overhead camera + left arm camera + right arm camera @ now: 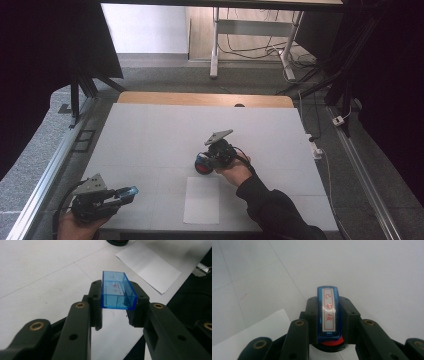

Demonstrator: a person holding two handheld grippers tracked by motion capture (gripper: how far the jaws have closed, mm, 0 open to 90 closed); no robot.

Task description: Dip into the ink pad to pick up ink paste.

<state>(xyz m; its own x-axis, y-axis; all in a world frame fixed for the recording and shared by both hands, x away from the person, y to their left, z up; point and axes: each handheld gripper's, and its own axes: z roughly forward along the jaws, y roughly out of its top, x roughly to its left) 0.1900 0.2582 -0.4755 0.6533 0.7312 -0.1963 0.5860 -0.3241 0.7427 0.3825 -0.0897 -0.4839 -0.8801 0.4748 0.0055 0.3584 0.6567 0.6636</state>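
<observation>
The right gripper (pixel 329 315) is clamping a blue stamp (pixel 329 312) at the table's (pixel 150 135) middle, its red-lettered label readable in the right gripper view, over a red ink pad (pixel 202 165). The left gripper (pixel 118 302), near left, is pinching the clear blue cap (pixel 117 292). White paper (pixel 201 200) is lying near.

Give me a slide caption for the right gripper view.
Right gripper shut on a blue stamp with red characters, held over a red ink pad.

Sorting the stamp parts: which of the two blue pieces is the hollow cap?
The clear blue cap in the left tongs: open and empty inside. The right tongs hold the labelled stamp body.
</observation>
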